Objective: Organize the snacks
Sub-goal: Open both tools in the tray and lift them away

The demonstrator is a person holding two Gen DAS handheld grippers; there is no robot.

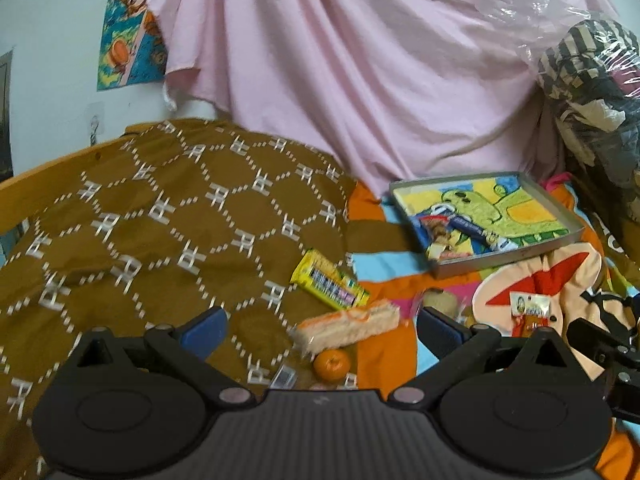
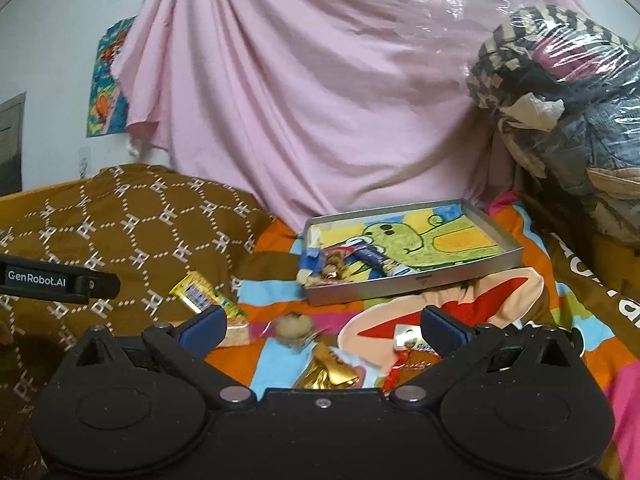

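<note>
The snacks lie scattered on a bed: a yellow packet [image 1: 329,278] on the brown quilt [image 1: 160,216], a pale bar [image 1: 348,326] and a small orange [image 1: 332,364] just below it, a gold wrapper [image 2: 332,372] on the colourful blanket [image 2: 560,300]. A grey tray [image 2: 412,248] farther back holds a few blue packets [image 2: 360,258]. Both the left tongs [image 1: 320,328] and the right tongs [image 2: 320,328] are spread apart, holding nothing.

A bedroom at home: a bed with a cartoon blanket [image 2: 532,236], a brown quilt [image 1: 160,216], and a poster [image 1: 132,28] on the wall.
</note>
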